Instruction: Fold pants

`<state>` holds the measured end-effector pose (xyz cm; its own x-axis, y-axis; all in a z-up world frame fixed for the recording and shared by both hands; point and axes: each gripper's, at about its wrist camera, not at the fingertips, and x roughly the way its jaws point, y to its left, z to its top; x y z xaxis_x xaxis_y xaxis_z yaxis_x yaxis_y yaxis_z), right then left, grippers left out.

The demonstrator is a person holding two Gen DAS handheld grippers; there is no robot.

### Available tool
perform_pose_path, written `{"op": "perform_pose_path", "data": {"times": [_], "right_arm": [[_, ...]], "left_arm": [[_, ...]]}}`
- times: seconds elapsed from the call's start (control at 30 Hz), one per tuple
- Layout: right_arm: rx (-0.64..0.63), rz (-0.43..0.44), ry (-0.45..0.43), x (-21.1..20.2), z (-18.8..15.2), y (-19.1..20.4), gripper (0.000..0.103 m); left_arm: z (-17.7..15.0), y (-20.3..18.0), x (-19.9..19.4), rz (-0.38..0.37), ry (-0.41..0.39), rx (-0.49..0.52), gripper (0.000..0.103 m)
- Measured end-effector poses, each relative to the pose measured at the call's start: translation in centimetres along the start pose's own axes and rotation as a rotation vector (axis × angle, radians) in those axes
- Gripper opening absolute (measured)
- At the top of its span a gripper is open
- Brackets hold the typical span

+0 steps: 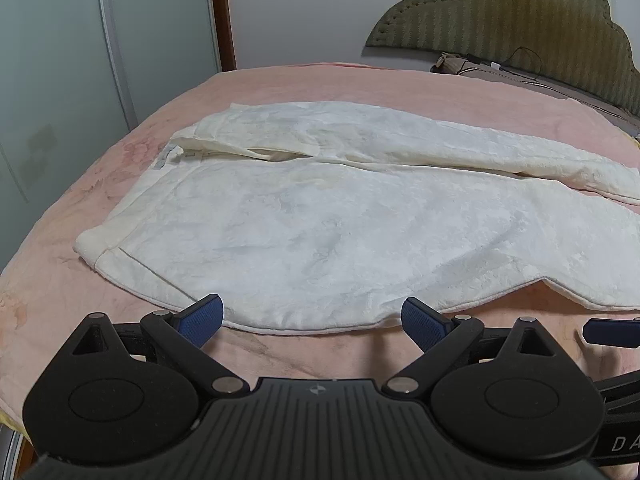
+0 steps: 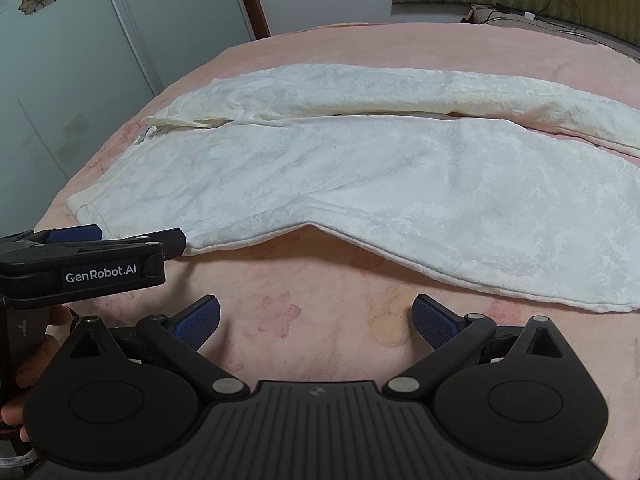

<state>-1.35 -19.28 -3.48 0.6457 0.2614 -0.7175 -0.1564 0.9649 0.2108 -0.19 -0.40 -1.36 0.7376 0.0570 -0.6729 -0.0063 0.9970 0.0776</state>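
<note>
surface: bed covered with a pink plush blanket (image 1: 304,80) bearing faint floral prints, one reddish flower (image 2: 280,314) just ahead of the right gripper. the white fleecy textured pants (image 1: 320,216) lie flat across the middle of the bed, waistband toward the bed's left edge, legs running toward the right edge. the two legs are spread slightly, the far one cream-tinted, a narrow gap of blanket between them near the hems. a small grey label (image 1: 162,158) shows at the waist opening. the near hem line of the pants runs along the blanket close to the bed's near edge, with one shallow peak in it.

left gripper (image 1: 312,322): black body, blue ribbed pads, fingers spread wide, nothing between them; the tips sit just at the near edge of the pants, contact cannot be told. in the right wrist view it appears side-on at left (image 2: 136,240), marked "genrobot.ai", with part of a hand (image 2: 36,344) beneath it.

right gripper (image 2: 316,322): same build, fingers spread wide, empty, over bare blanket, near the pants but apart from them.

room: olive quilted scalloped headboard (image 1: 512,12) at the bed's far right corner, a dark cable (image 1: 516,64) lying below it. pale frosted-glass wardrobe doors (image 1: 60,80) with flower decals on the left, a brown wooden frame strip (image 1: 222,16) beside them, white wall behind.
</note>
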Motion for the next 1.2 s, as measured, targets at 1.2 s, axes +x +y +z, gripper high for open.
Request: {"op": "perform_pose_path", "data": {"times": [1.2], "right_arm": [[-0.485,0.102,-0.216,5.6,12.2,0.8,0.103]], "left_arm": [[5.0,2.8,4.5,0.099,-0.081,-0.077,0.098]]}}
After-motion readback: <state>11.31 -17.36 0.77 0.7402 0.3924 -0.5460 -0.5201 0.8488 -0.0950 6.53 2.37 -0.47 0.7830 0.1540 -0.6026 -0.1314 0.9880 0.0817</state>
